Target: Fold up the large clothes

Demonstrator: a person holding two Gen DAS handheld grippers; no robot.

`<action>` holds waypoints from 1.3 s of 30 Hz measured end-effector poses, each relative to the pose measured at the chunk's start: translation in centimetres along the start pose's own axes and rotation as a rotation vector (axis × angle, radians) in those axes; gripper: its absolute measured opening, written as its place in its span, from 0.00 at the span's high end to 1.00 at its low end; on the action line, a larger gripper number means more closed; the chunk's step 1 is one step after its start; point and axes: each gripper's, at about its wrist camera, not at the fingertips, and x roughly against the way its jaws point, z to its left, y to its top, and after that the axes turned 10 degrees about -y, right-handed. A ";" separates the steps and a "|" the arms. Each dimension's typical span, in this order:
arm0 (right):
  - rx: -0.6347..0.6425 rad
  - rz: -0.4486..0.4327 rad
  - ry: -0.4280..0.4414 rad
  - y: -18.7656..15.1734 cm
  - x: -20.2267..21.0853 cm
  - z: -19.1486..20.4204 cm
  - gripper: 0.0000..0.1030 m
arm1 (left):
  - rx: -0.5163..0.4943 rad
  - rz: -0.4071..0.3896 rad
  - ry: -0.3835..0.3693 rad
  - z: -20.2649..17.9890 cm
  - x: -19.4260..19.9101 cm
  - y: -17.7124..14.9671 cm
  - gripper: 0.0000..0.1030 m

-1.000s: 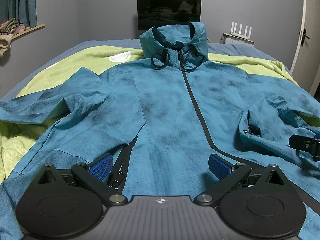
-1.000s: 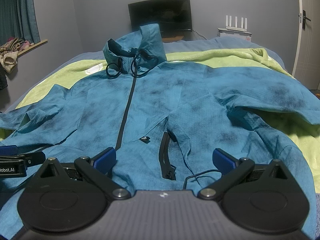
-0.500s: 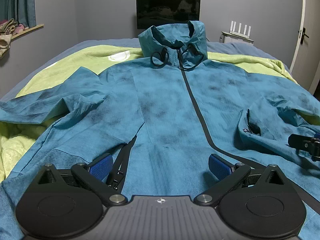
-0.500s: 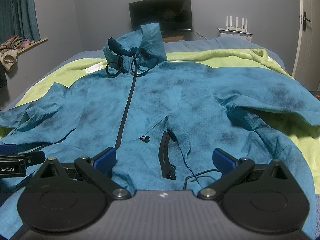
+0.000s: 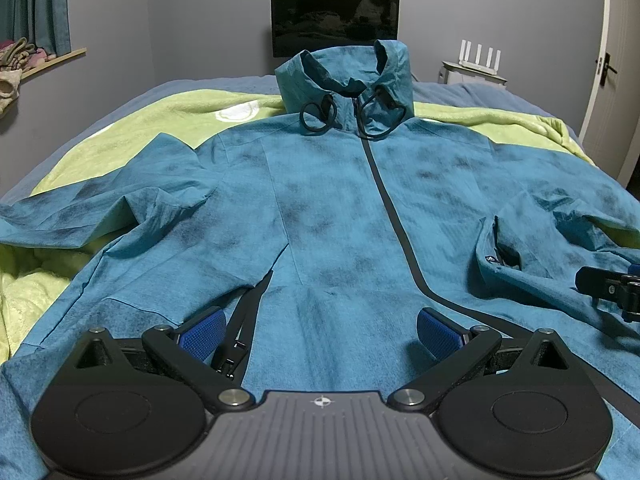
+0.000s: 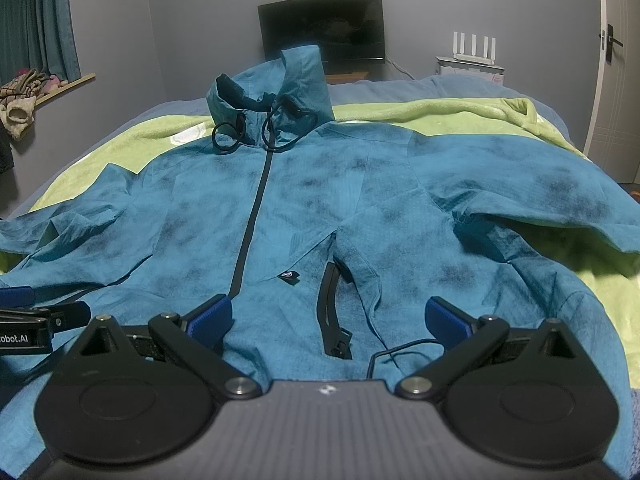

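Right under us, the left gripper [image 5: 320, 330] has its ribbed blue pads [image 5: 202, 336] spread wide and holds nothing; we hover over the hem of the teal jacket [image 5: 320, 216], its fabric thin, crinkled and mottled with dark blotches. Our right gripper [image 6: 330, 318] is just as wide open, empty too, with a thin black cord [image 6: 400, 350] curling between its fingers. A black pocket zipper [image 5: 244, 320] slants just beside the left gripper's left pad; another pocket zipper [image 6: 332, 312] runs up between the right gripper's pads. Ahead, the black front zipper [image 5: 390, 216] climbs straight to the collar. The jacket lies front-up and spread flat, sleeves flung to either side, on a fuzzy lime-green blanket [image 5: 180, 116]. Farther on, the hood [image 5: 346, 76] stands up crumpled, with looped black drawcords [image 5: 318, 118] dangling at the neck. Beyond the bed, a dark flat screen [image 5: 334, 20] hangs on the grey wall, a white router [image 5: 478, 56] to its right. Compared with a second ago, almost nothing shifts: both grippers stay open in the same spot, and the view tips only slightly.
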 end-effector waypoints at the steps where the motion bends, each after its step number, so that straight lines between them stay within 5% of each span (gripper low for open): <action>1: 0.000 0.000 0.000 0.0 0.0 0.0 0.00 | 0.000 0.000 0.000 0.0 0.0 0.0 0.00; 29: -0.006 -0.009 0.000 -0.4 0.2 0.1 0.00 | -0.005 0.006 0.001 -0.3 -0.1 -0.1 0.00; 39: -0.056 -0.166 0.049 1.8 3.8 -1.2 0.00 | 0.022 -0.043 0.001 -0.2 1.3 1.1 0.00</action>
